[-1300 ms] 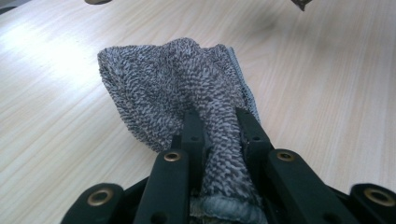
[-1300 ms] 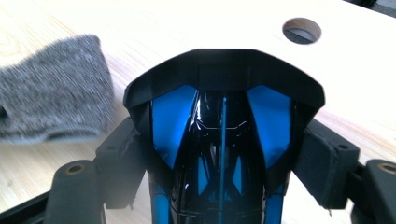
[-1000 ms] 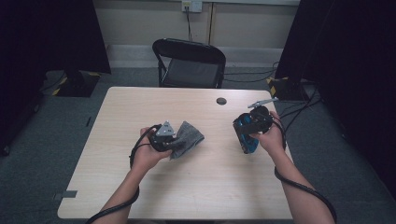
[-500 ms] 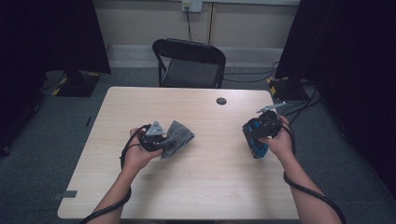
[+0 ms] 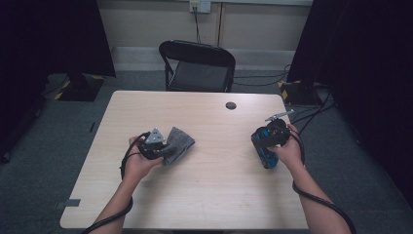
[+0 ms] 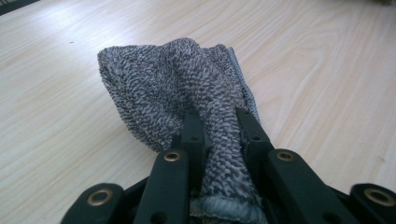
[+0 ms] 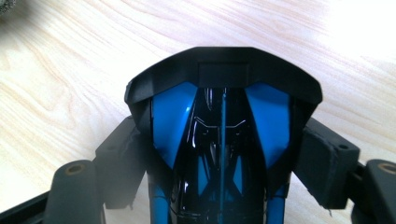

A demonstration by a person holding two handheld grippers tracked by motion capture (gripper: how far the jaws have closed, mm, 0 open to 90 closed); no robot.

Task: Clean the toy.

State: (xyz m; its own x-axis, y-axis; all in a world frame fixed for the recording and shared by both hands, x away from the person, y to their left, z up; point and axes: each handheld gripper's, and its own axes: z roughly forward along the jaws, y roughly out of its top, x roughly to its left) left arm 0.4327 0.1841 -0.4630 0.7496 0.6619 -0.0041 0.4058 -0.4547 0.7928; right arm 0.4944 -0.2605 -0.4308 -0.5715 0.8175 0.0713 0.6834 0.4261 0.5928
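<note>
We see the left hand-held gripper (image 5: 163, 146) over the left half of the worktop (image 5: 214, 195), nearer the front edge than the back, its jaws drawn close together and pinching a bunched fold of a grey cloth (image 5: 178, 142). In the left gripper view the cloth (image 6: 187, 88) runs up between the two black jaws and spreads out beyond them, its far end resting on the wood. We see the right hand-held gripper (image 5: 265, 153) near the right edge of the worktop, about midway between front and back, holding a blue and black toy car (image 5: 267, 146). In the right gripper view the jaws stand wide, one pad on each side of the car (image 7: 224, 121), pressing on its flanks, with the car's end pointing away over the bare wood. The two hand-held grippers are well apart. A small dark disc (image 5: 231, 105) lies near the back edge, and a chair (image 5: 197, 63) stands behind the worktop.
</note>
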